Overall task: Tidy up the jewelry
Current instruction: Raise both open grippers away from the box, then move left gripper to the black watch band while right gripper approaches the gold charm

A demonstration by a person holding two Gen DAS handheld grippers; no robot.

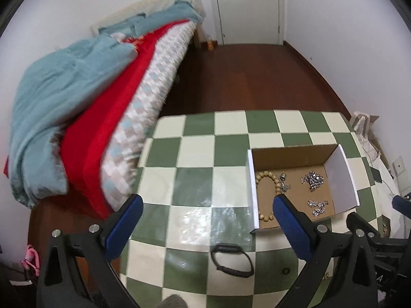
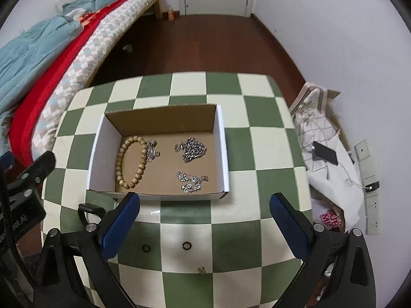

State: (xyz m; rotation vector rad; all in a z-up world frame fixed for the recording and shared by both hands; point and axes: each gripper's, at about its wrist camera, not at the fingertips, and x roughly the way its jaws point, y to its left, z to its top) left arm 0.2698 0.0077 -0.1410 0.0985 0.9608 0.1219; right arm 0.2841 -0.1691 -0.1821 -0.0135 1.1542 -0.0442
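Green and cream checks are covering the table (image 2: 226, 251) we are working over, with a bed and a dark wood floor beyond it. We are holding both grippers wide apart at the fingers and gripping nothing: the left gripper (image 1: 208, 225) is hovering over the table's near left part, the right gripper (image 2: 205, 220) just short of the cardboard box (image 2: 222, 154).

Inside the box we are seeing a wooden bead bracelet (image 2: 132, 163) and three small heaps of silver chain (image 2: 191, 148). Still out on the table are a black band (image 1: 231, 259), two small dark rings (image 2: 186, 245) and a tiny gold piece (image 2: 202, 270).

We judge the next pick turns on this: the band is lying almost directly between and just ahead of the left fingers, long axis running left to right, so the left hand is the nearer one. The rings are sitting between the right fingers, nearer that hand.

Only the right view is showing both rings and the whole box floor; only the left view is showing the full band, which the right view mostly hides behind a finger.
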